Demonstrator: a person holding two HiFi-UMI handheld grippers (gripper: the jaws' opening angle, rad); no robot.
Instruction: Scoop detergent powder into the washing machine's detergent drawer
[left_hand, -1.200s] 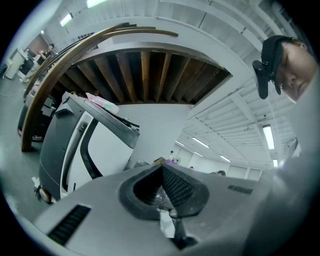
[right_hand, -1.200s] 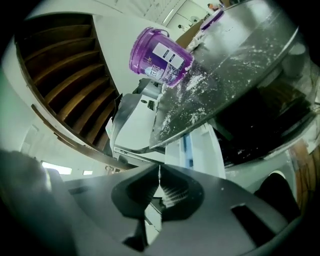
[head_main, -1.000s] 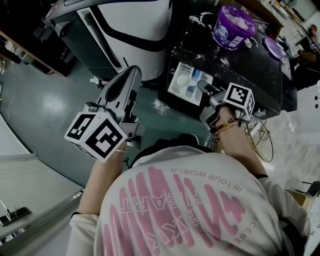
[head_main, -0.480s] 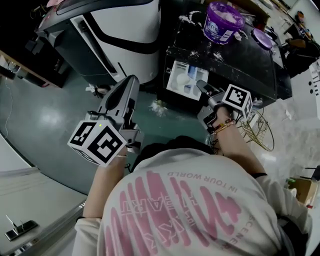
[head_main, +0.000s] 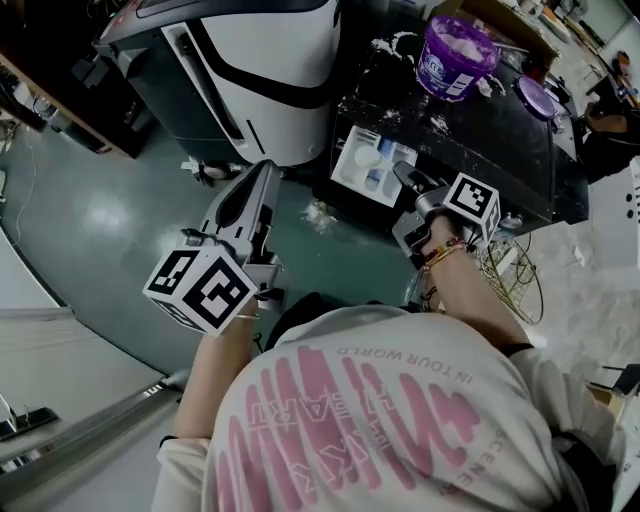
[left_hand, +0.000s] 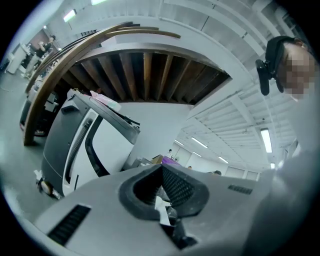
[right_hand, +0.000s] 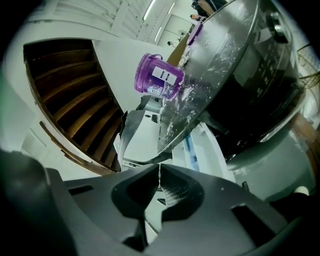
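Both pairs of jaws are pressed together, empty. The left hand-held gripper (head_main: 260, 178) hangs over the floor (head_main: 90, 215). The right hand-held gripper (head_main: 402, 172) is just beside the open detergent drawer (head_main: 368, 160). The purple detergent tub (head_main: 455, 52) stands on the washing machine (head_main: 490, 135).

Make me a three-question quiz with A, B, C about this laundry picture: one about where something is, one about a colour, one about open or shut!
1. Where does the detergent tub stand?
A. on a chair
B. on top of the washing machine
C. inside a sink

2. What colour is the tub?
A. purple
B. yellow
C. red

3. How is the detergent drawer?
A. pushed shut
B. taken away
C. pulled open

Answers:
1 B, the tub sits on the machine's black, powder-dusted top.
2 A, its wall is purple with a white label.
3 C, the drawer sticks out of the front and its white compartments show.
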